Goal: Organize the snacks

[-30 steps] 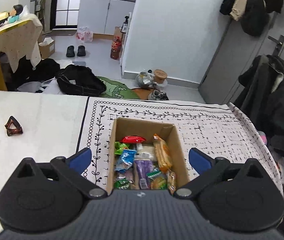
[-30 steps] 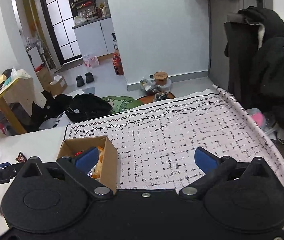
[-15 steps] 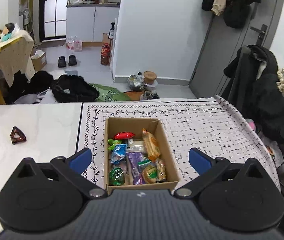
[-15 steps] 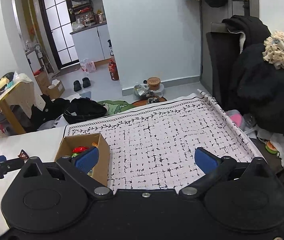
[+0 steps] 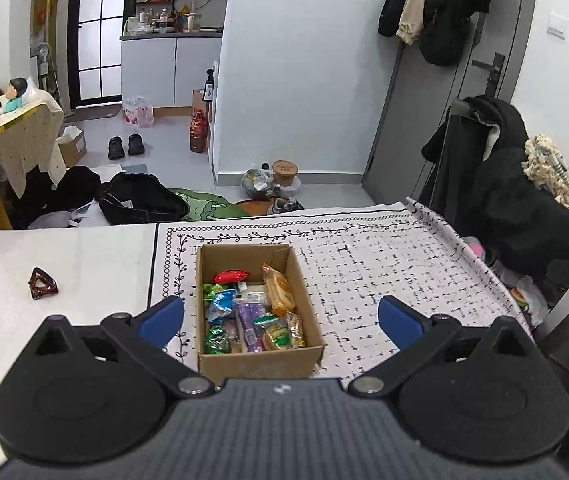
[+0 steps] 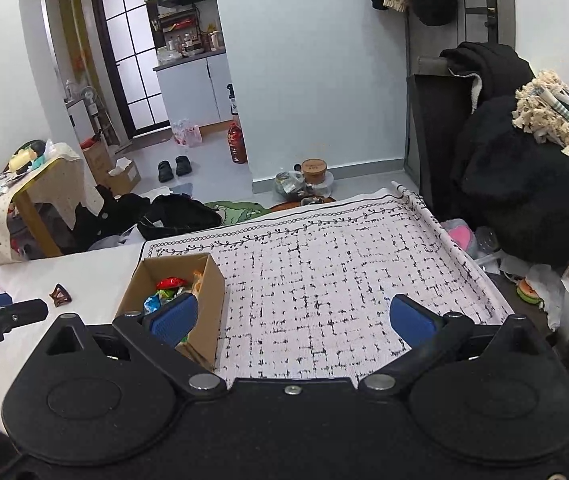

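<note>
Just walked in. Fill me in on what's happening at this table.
A person holds a two-finger gripper in each hand over a table covered by a patterned cloth. An open cardboard box full of wrapped snacks sits on the cloth. The left gripper hangs open just short of the box, lined up with it. The right gripper is also open, over bare cloth to the box's right. Neither holds anything; no snack is outside the box. A small brown hair clip lies off to the left.
</note>
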Demonstrator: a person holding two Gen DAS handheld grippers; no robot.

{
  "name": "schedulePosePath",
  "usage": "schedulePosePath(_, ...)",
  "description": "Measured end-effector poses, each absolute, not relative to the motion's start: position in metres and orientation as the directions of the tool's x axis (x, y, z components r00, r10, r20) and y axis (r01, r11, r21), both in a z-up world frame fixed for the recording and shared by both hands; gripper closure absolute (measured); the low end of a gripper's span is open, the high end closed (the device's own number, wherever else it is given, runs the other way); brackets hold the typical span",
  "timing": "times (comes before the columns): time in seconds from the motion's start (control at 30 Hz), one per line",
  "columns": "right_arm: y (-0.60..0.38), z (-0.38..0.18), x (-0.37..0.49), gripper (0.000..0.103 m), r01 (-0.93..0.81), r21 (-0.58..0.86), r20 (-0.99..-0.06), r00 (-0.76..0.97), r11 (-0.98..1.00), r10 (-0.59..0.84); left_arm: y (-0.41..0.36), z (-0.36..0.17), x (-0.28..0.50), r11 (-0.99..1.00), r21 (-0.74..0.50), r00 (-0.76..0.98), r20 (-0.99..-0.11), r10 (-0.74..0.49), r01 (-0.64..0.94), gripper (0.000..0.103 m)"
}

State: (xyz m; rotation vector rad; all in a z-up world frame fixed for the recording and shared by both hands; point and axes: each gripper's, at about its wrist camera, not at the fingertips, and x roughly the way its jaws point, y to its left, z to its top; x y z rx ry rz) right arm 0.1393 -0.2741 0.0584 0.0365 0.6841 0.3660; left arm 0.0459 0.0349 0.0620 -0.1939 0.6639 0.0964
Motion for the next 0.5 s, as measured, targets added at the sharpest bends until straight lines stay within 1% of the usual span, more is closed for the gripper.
schedulePosePath(0.13,-0.284,0.057,0.129,0.0,-0.304,0.178,-0.605,0.717,0.936,0.347,0.03,0.064,0.038,0.978,-0.141,0.78,-0.625,0.034,-0.155,0.0)
schedulePosePath(0.23,-0.29,0.055,0.123,0.0,-0.304,0.178,-0.608,0.714,0.936,0.347,0.022,0.066,0.032,0.984,-0.112,0.779,-0.626,0.04,-0.141,0.0)
schedulePosePath(0.4,-0.297,0.054,0.111,0.0,-0.323,0.168,-0.623,0.697,0.931,0.354,0.008,0.073,0.022,0.993,-0.081,0.789,-0.614,0.017,-0.085,0.0)
schedulePosePath(0.5,-0.299,0.055,0.102,0.0,-0.332,0.158,-0.619,0.7,0.93,0.356,-0.001,0.072,0.019,0.996,-0.059,0.782,-0.623,0.009,-0.059,0.0)
